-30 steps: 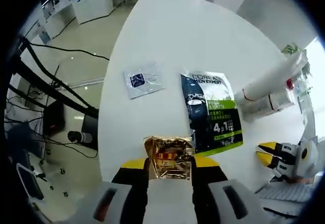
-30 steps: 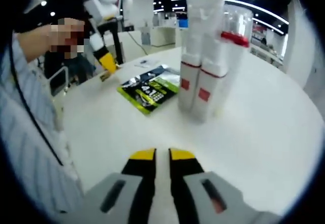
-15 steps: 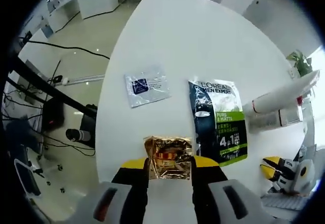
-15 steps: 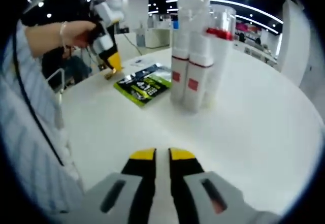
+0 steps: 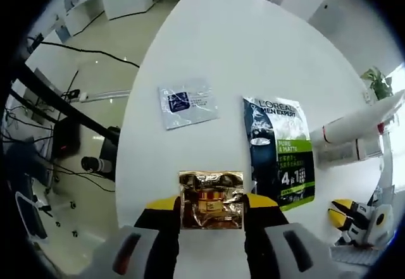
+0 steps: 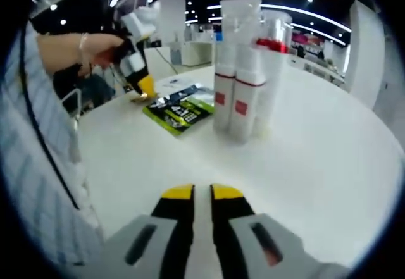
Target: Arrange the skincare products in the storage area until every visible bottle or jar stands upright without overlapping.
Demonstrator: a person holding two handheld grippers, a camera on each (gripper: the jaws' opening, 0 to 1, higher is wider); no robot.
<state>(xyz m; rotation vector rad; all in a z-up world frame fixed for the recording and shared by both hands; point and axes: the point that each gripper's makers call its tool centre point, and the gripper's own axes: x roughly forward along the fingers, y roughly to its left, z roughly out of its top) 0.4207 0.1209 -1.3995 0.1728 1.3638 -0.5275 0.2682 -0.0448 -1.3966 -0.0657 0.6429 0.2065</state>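
Counter (image 5: 253,45): white and round.
Tubes (image 6: 235,64): white with red bands, upright, clustered mid-counter.
Green-black sachet (image 5: 280,151): flat, long axis running away from the left claw.
Gold sachet (image 5: 211,200): pinched in left claw (image 5: 211,208).
Right claw (image 6: 195,194): closed, empty.

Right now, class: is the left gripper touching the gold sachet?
Touching. In the left gripper view, the gold sachet sits pinched between the two jaws of the left gripper, each yellow tip pressed against a side edge, above the white table.
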